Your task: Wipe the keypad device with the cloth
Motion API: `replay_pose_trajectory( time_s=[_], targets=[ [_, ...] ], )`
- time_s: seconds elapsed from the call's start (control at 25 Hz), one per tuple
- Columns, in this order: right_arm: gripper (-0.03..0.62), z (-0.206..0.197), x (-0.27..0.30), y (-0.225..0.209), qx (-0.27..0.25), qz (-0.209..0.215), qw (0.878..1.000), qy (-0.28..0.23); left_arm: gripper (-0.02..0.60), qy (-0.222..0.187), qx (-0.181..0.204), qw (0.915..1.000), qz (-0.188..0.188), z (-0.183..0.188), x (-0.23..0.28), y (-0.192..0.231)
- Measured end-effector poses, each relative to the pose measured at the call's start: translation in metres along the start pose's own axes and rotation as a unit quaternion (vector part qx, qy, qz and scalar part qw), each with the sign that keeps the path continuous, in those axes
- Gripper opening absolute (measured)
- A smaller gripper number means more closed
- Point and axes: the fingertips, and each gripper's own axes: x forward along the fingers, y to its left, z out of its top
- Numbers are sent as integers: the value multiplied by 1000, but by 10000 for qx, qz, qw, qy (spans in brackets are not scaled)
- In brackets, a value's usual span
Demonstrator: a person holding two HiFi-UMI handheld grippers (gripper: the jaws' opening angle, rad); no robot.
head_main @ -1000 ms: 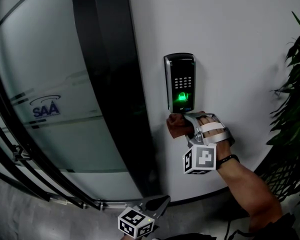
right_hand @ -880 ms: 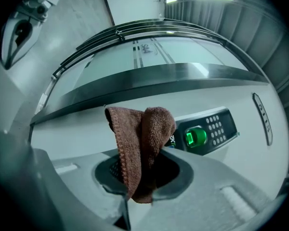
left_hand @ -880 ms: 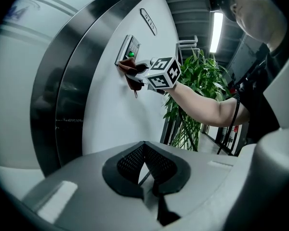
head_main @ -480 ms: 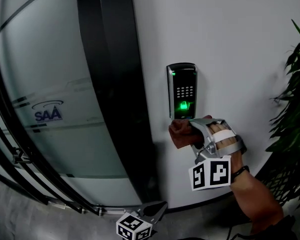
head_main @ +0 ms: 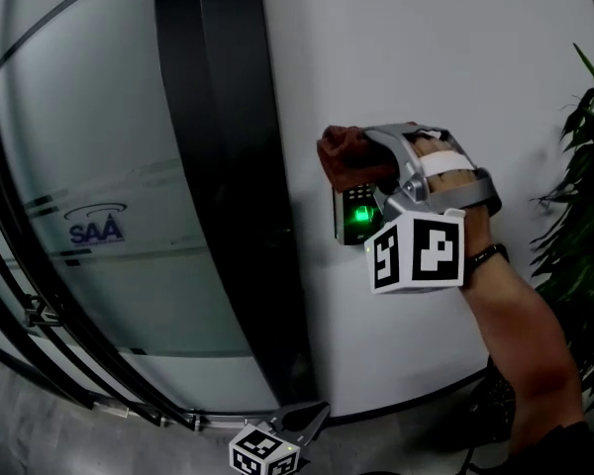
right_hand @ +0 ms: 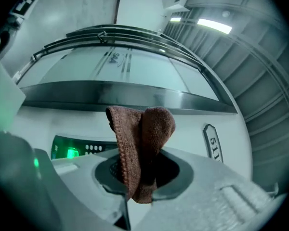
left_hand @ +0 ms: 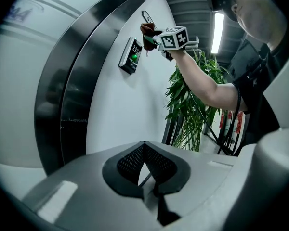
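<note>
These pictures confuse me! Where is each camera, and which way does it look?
Head view: on the head, facing the wall; shows right gripper with cloth at keypad, left gripper low.
Left gripper view: low, looking up past its shut jaws at the right arm.
Right gripper view: on that gripper, facing the wall; jaws grip the cloth.
All three share the keypad.

Brown cloth point(head_main: 345, 156) — folded, clamped in right gripper point(right_hand: 140, 179), covering top of black wall keypad device point(head_main: 355, 218) — green light lit.

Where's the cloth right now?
Head view, right of centre: the brown cloth is clamped in the right gripper, covering the top of the wall-mounted keypad device, just right of the dark door frame.
</note>
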Motion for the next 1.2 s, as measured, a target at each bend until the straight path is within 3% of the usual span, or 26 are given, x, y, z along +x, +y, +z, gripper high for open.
replay_pose_trajectory(
  time_s=[0.36, 1.2],
  targets=[
    [55, -14, 36, 9, -270, 216, 9986, 391, 17, -49, -35, 9999, 94, -1, -9, 2],
    [55, -12, 13, 55, -175, 385, 9985, 334, 17, 31, -26, 10000, -64, -5, 1, -8]
  ],
)
